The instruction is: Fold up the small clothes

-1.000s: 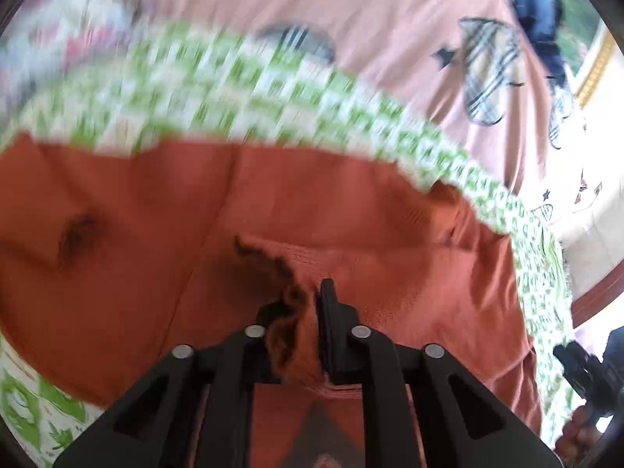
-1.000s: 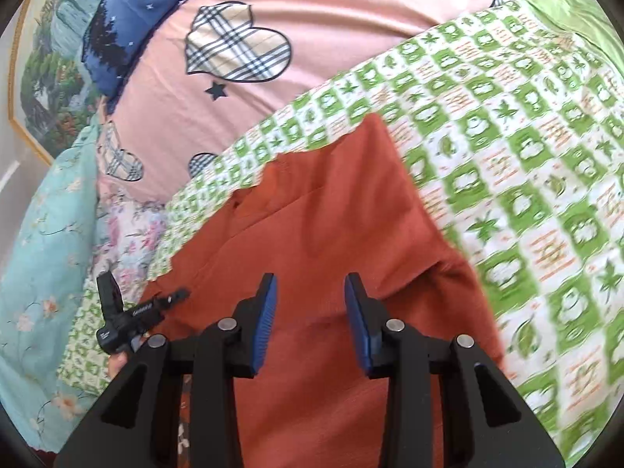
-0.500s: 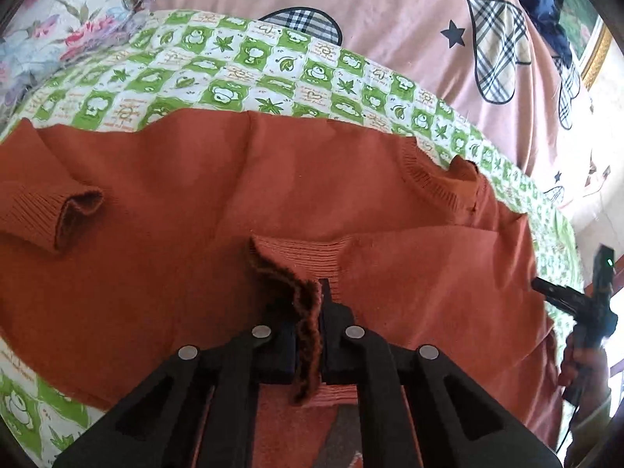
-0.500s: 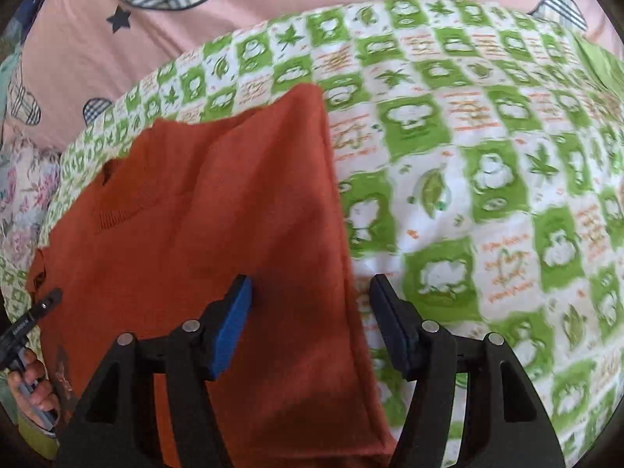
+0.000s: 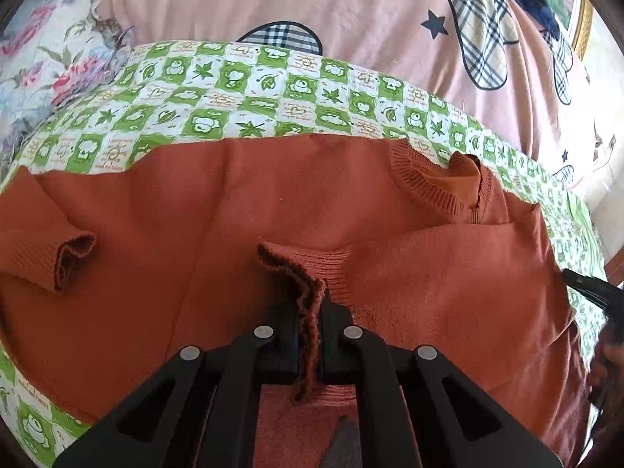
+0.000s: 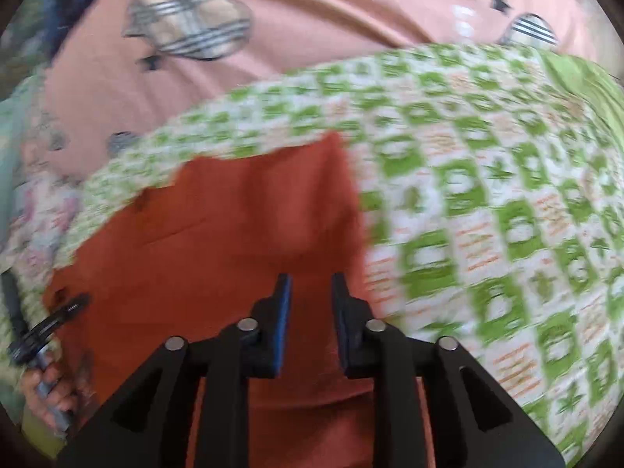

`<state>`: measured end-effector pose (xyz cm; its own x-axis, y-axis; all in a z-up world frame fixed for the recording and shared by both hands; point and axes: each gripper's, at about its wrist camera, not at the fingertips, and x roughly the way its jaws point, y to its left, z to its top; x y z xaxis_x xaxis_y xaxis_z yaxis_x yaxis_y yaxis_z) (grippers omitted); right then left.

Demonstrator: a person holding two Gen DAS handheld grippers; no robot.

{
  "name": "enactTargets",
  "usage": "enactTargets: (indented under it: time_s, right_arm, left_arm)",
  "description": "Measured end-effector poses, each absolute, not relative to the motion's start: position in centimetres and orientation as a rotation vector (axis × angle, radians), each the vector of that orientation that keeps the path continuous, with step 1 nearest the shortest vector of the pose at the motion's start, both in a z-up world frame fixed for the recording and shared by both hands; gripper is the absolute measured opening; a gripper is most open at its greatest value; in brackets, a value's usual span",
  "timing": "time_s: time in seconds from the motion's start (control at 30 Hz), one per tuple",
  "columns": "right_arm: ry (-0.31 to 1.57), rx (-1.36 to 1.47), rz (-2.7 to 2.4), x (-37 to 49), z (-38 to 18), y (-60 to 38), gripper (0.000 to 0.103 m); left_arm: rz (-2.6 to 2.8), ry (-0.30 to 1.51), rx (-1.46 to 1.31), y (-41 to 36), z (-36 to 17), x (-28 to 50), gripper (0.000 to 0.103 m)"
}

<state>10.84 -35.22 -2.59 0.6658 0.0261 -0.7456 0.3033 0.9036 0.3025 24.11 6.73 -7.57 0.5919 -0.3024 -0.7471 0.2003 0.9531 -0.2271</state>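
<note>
A: Pink bedding [image 5: 351, 15] with plaid hearts lay behind the green-checked sheet [image 5: 273, 89]; where was the garment?

B: The orange sweater [image 5: 234, 202] lay flat on that sheet, with open sheet beyond its far edge and to the right.

A: Gripper states?

B: The left gripper [image 5: 310, 312] was clamped on the sweater's cuff [image 5: 308, 292]. The right gripper [image 6: 311, 286] was opening above the sweater with nothing between its jaws.

A: Limits?

B: The right wrist view was motion-blurred.

Two close, down-tilted views over one sweater [image 5: 241, 202]
</note>
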Motion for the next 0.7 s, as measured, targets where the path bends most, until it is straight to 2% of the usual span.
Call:
enactTargets:
  time_s: [0.03,0.07,0.13,0.17,0.43,0.47,0.5,0.53,0.57,0.6,0.7]
  right_arm:
    - [0.858,0.427,-0.121,10.8,-3.0,-34.5,0.053]
    - [0.916,0.416,-0.127,10.9,-3.9,-34.0,0.058]
    - [0.999,0.408,-0.182,10.9,-5.8,-34.1,0.058]
    - [0.980,0.437,-0.182,10.3,-5.8,-34.3,0.058]
    - [0.844,0.520,-0.061,5.0,-0.6,-30.0,0.059]
    - [0.846,0.526,-0.044,4.8,-0.5,-29.2,0.059]
    - [0.853,0.535,-0.025,4.4,-0.4,-28.5,0.060]
    - [0.867,0.545,-0.009,4.1,-0.5,-27.7,0.060]
    - [0.883,0.551,0.005,3.9,-0.7,-27.1,0.060]
    - [0.896,0.551,0.015,3.8,-0.8,-26.5,0.060]
    - [0.933,0.559,0.038,4.8,-1.8,-24.7,0.060]
  left_arm:
    - [-0.291,0.896,-0.131,6.9,-7.7,24.2,0.005]
    - [-0.291,0.899,-0.133,7.0,-7.9,24.2,0.005]
    - [-0.280,0.916,-0.127,6.9,-8.1,24.3,0.006]
    - [-0.276,0.929,-0.130,7.1,-8.2,24.1,0.009]
    - [-0.150,0.874,-0.102,14.1,-5.3,19.7,0.011]
    - [-0.125,0.867,-0.088,14.8,-5.0,19.7,0.021]
    - [-0.085,0.854,-0.056,15.7,-4.6,19.7,0.043]
    - [-0.056,0.847,-0.029,16.2,-4.3,19.8,0.056]
    - [-0.017,0.833,0.010,16.6,-4.0,20.1,0.074]
    - [0.000,0.822,0.050,16.8,-3.8,20.6,0.083]
    - [0.005,0.834,0.137,16.5,-4.2,22.4,0.087]
